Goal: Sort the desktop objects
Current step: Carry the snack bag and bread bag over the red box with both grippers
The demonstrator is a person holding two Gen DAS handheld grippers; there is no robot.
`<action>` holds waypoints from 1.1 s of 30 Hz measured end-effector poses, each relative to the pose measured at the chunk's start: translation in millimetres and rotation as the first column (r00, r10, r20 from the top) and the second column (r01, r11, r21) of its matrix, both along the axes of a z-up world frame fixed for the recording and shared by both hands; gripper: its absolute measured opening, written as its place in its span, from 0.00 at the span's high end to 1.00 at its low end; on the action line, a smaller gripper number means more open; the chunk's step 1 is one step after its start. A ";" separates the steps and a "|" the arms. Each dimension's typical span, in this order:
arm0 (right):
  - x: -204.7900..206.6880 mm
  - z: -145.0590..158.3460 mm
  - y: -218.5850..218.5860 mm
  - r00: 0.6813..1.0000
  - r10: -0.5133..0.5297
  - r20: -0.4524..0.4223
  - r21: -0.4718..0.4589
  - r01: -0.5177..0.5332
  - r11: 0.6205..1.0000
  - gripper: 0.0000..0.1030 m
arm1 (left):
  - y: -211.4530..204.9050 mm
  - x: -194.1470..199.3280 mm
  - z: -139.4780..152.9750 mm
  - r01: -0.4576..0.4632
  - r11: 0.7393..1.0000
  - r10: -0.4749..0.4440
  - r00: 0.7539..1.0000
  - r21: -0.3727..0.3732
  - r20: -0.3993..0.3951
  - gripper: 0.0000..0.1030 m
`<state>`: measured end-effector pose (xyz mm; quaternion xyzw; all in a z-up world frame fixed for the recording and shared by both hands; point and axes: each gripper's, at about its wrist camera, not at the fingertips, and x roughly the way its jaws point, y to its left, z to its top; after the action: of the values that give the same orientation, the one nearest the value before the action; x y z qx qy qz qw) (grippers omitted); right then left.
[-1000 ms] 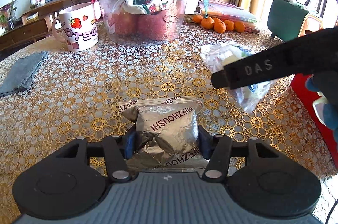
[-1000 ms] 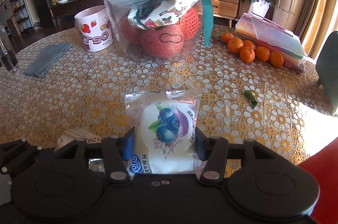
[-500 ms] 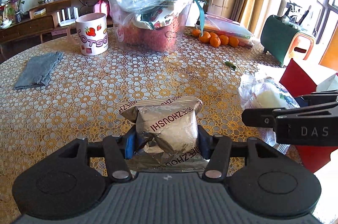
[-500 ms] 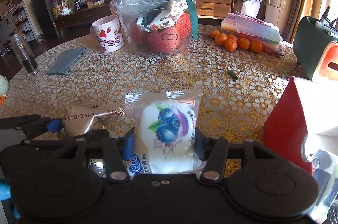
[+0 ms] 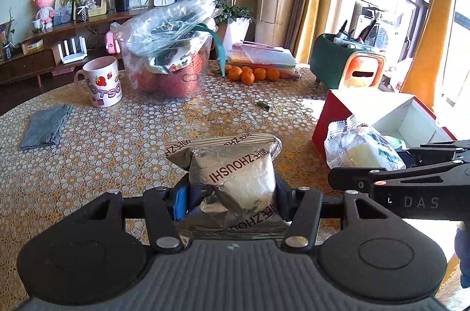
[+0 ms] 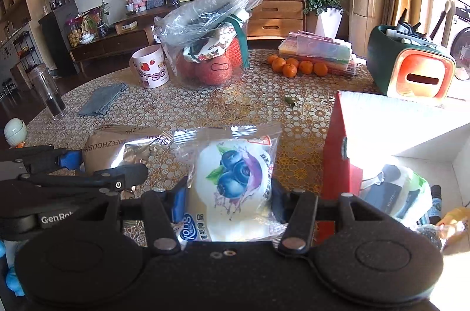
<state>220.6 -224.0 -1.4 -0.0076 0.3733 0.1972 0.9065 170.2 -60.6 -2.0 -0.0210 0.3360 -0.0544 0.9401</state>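
Note:
My left gripper (image 5: 232, 195) is shut on a silver foil snack packet (image 5: 232, 170) and holds it above the table. My right gripper (image 6: 229, 201) is shut on a clear blueberry bread packet (image 6: 232, 178), also above the table. Each shows in the other's view: the blueberry packet (image 5: 361, 149) at right, the foil packet (image 6: 123, 146) at left. A red box with a white inside (image 6: 340, 146) stands open at the right; it holds several packets (image 6: 402, 193). The box also shows in the left wrist view (image 5: 332, 117).
A strawberry mug (image 5: 102, 82), a clear tub of fruit under a plastic bag (image 5: 170, 64), mandarins (image 5: 249, 74), a grey cloth (image 5: 45, 126) and a green-orange holder (image 5: 346, 67) stand further back. A glass tumbler (image 6: 48, 90) is at the left edge.
Both grippers pulled back and up with their packets still held. The right gripper moved right, beside the red box, whose open inside now shows.

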 end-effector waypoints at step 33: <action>-45.8 21.4 -177.5 0.955 -0.286 0.078 0.019 0.285 0.958 0.48 | -173.1 -1.3 28.4 0.290 0.955 -0.294 0.954 0.060 0.064 0.46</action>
<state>174.8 -401.5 20.0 0.0419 0.3331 0.0652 0.9397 168.9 -233.7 26.4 0.0545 0.3023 -0.1848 0.9335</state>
